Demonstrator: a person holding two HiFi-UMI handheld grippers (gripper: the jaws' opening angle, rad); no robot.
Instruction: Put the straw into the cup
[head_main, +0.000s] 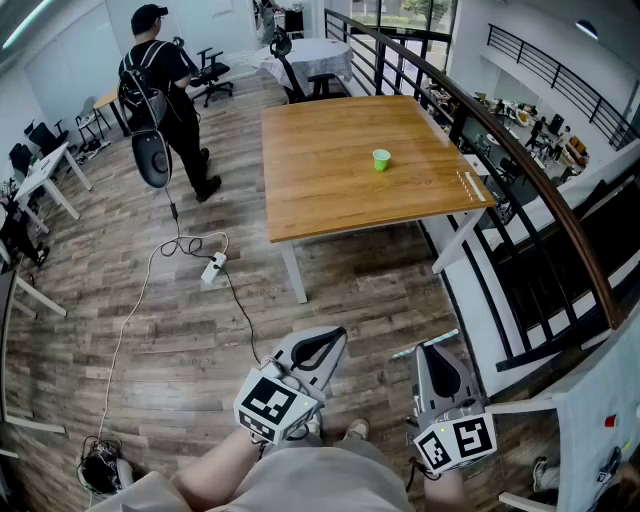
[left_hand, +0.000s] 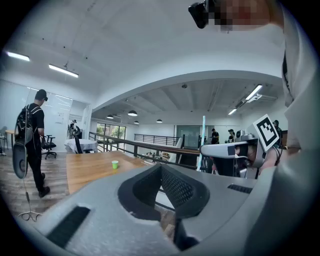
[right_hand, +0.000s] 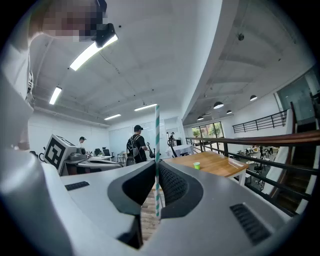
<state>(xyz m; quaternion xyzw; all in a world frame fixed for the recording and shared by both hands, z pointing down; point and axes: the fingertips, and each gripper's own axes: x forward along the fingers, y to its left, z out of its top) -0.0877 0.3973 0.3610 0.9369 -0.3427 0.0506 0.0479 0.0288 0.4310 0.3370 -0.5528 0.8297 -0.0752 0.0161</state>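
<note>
Right gripper view: a teal-and-white striped straw (right_hand: 156, 130) is seen clamped upright between the jaws of the right gripper (right_hand: 156, 172), which are closed on it. The left gripper (left_hand: 161, 170) is held just beside it, its jaws pressed together with nothing between them. A small green cup (head_main: 381, 159) is seen standing upright on a wooden table (head_main: 320, 200), well apart from both grippers. A person in black (head_main: 160, 80) is seen standing on the wood floor (head_main: 120, 300) near the table's left side.
</note>
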